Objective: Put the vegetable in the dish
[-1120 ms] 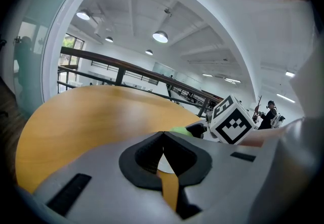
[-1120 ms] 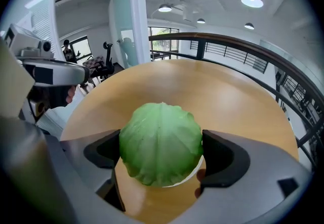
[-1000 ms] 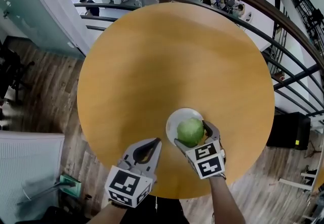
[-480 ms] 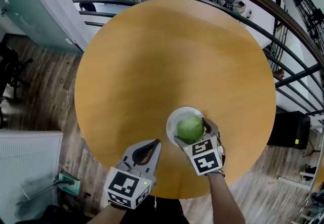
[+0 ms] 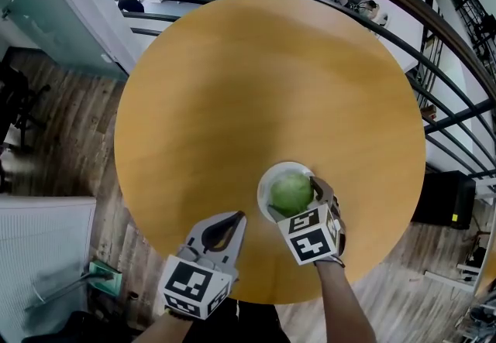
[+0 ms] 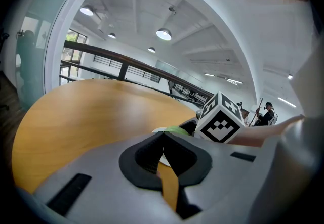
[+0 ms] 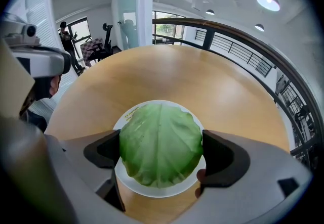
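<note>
Cabbage point(image 7: 161, 137) first: hanging or sitting over white dish point(image 7: 126, 117), nearly covering it, contact unclear; being clamped at 3 and 9 o'clock by right gripper point(image 7: 162, 154); lying with that dish at 5 o'clock on round table point(image 5: 232, 101), close to its edge; holding left gripper point(image 6: 163, 139) idle at 7 o'clock of dish, jaws together on nothing; risking, on judgement, a roll off the shallow dish toward table edge if letting go while high or off-centre.

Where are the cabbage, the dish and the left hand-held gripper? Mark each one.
cabbage point(image 7: 161, 142), right gripper view, centre of its leafy top.
dish point(image 7: 154, 191), right gripper view, near white rim.
left hand-held gripper point(image 6: 163, 136), left gripper view, where its closed jaw tips meet.
</note>
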A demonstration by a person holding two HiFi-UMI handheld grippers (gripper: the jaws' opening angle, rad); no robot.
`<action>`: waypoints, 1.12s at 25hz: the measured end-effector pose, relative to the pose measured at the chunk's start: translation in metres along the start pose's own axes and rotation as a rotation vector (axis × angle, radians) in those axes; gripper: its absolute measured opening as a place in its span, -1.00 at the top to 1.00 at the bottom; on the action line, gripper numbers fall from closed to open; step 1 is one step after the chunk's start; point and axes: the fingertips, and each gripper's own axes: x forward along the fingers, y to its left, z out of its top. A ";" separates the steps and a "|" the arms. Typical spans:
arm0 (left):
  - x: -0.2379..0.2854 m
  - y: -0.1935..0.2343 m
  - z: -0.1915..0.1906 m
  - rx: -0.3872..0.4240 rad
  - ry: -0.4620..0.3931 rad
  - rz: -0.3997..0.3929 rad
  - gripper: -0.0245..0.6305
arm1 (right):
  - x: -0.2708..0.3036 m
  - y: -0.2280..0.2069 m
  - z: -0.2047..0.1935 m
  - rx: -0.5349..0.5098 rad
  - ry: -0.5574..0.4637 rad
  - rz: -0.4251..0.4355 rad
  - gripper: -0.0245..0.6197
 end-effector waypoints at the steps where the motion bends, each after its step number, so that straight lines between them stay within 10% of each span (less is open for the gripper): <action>1: 0.000 0.001 0.001 -0.004 -0.004 0.002 0.86 | 0.001 0.000 0.000 -0.002 0.005 0.000 -0.50; 28: -0.003 0.011 -0.001 -0.017 0.001 0.019 0.86 | 0.004 0.001 0.003 -0.002 0.000 0.007 -0.50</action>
